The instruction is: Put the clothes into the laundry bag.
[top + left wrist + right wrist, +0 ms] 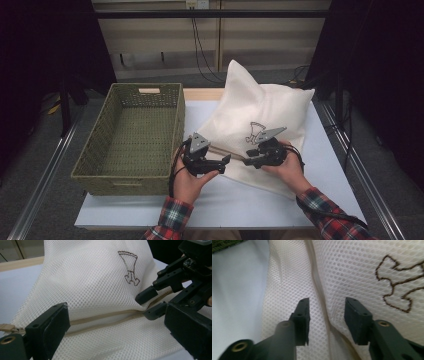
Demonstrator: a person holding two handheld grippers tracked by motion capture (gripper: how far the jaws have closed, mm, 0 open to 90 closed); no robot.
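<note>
A white mesh bag (260,107) with a brown stitched mark (255,132) lies on the table, its far corner standing up. A tan zipper (105,318) runs along its near part. My left gripper (225,161) points right at the bag's near edge, jaws wide apart (117,322) with the zipper lying between them. My right gripper (248,161) points left toward it. In the right gripper view its jaws (327,307) stand open astride the zipper (318,285), pads clear of the mesh. The left gripper view shows the right gripper (150,303) open over the zipper line.
A deep green wicker basket (95,132) stands at the left of the pale blue table (225,200), close beside the bag. Two plaid-sleeved forearms come in from the bottom. Metal rails run along both sides of the table, and cables hang at the back.
</note>
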